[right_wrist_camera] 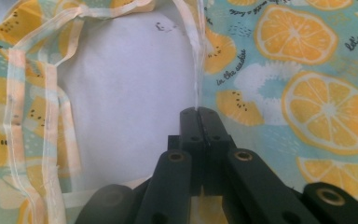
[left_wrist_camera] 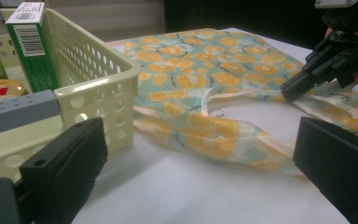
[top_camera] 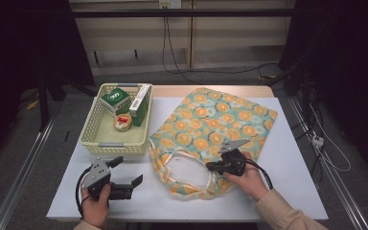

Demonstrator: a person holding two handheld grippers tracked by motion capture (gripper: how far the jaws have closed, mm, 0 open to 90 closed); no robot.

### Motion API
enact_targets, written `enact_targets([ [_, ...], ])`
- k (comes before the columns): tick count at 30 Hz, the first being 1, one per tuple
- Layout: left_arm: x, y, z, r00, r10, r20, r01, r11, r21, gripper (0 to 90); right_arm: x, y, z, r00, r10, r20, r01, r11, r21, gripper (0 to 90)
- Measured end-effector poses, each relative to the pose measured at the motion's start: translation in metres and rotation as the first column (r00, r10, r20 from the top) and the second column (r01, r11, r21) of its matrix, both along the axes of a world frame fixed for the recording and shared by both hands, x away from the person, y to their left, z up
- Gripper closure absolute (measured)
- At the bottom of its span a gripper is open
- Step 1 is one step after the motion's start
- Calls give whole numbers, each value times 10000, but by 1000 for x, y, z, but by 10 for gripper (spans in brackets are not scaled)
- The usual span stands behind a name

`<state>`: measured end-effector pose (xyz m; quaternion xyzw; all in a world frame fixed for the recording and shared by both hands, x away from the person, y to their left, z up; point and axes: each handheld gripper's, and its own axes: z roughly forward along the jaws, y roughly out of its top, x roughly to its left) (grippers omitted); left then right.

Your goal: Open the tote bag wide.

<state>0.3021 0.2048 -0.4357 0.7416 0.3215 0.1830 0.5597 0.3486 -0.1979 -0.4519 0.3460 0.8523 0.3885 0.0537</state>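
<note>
Right gripper (top_camera: pixel 214 166) clamped shut on thin edge of fruit-print tote bag (top_camera: pixel 220 117), right at the bag's mouth, near front of white table (top_camera: pixel 287 191). Bag lying flat, centre-right, handles curled toward the person. Left gripper (top_camera: pixel 127 172) spread wide, holding nothing, resting front-left just beside cream basket (top_camera: pixel 92 139). In basket: green boxes (top_camera: pixel 124 101), small round tin (top_camera: pixel 122 122).

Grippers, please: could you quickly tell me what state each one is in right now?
Left gripper: open, holding nothing.
Right gripper: closed on the edge of the bag at its opening.
</note>
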Motion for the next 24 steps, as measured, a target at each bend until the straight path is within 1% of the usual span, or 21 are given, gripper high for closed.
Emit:
enact_targets([
  [2,-1,0,0,10000,31,-11,-32,10000,-64,25,-1,5,-1,9999,131,-22,-131,9998,-156,900],
  [4,-1,0,0,10000,4,-2,-4,10000,-12,25,-2,7,-2,9997,227,21,-227,9993,-303,900],
  [9,-1,1,0,10000,20,-28,-20,10000,-19,25,-3,5,-1,9993,373,-79,-374,9992,-121,900],
  [11,-1,0,0,10000,23,-36,-23,10000,-21,25,-4,5,-2,9992,363,-135,-363,9993,36,887],
  [13,-1,0,0,10000,-3,-24,3,10000,0,25,-4,5,-2,9995,219,-233,-214,9995,231,819],
  [16,-1,1,0,10000,45,-28,-46,10000,-43,25,-5,5,1,9997,239,-13,-239,9990,370,718],
  [18,0,1,0,10000,43,-9,-43,10000,-27,26,-6,3,4,9999,152,-16,-151,9980,614,666],
  [19,0,1,1,10000,37,-8,-37,10000,-23,26,-6,3,6,9999,167,8,-167,9972,726,623],
  [21,0,1,1,10000,33,-16,-33,10000,-17,25,-6,3,11,9999,146,77,-152,9961,870,503],
  [22,0,2,1,10000,25,-16,-25,10000,-9,26,-6,3,13,9997,149,188,-166,9955,933,460],
  [24,0,1,1,10000,39,-22,-39,10000,-39,25,-7,5,16,9993,217,302,-249,9935,1108,403],
])
